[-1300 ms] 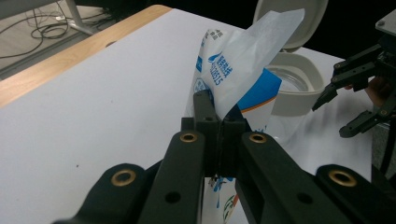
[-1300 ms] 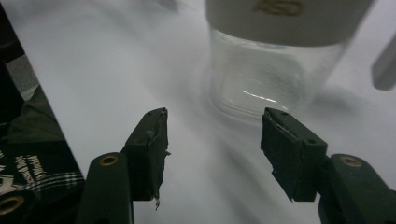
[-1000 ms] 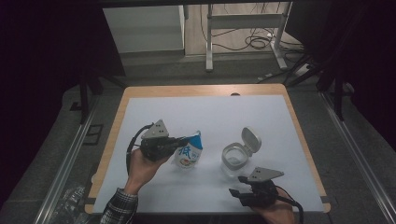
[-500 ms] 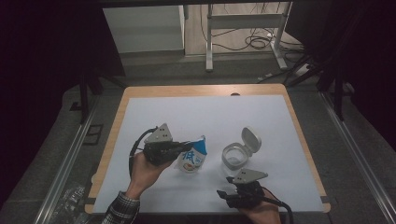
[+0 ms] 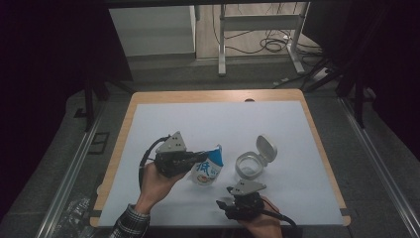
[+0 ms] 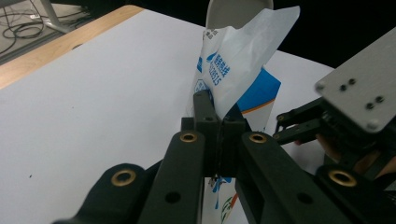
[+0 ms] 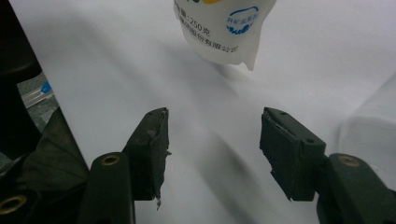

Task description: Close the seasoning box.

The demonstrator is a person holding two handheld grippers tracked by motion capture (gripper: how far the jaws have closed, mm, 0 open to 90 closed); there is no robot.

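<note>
Left gripper (image 5: 200, 157), frame centre-left, pinches the white-and-blue pouch (image 5: 208, 171) top — right gripper (image 7: 212, 135) gapes wide below, jaws just closing slightly, empty.

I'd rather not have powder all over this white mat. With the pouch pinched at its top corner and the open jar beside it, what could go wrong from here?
1. The left tool grips only the top edge of the pouch, so it could slip or tear there.
2. The right tool is open and short of the pouch's lower corner, so a clumsy grab might jerk it.
3. The lidded jar stands close by; a swinging pouch could knock it.
</note>
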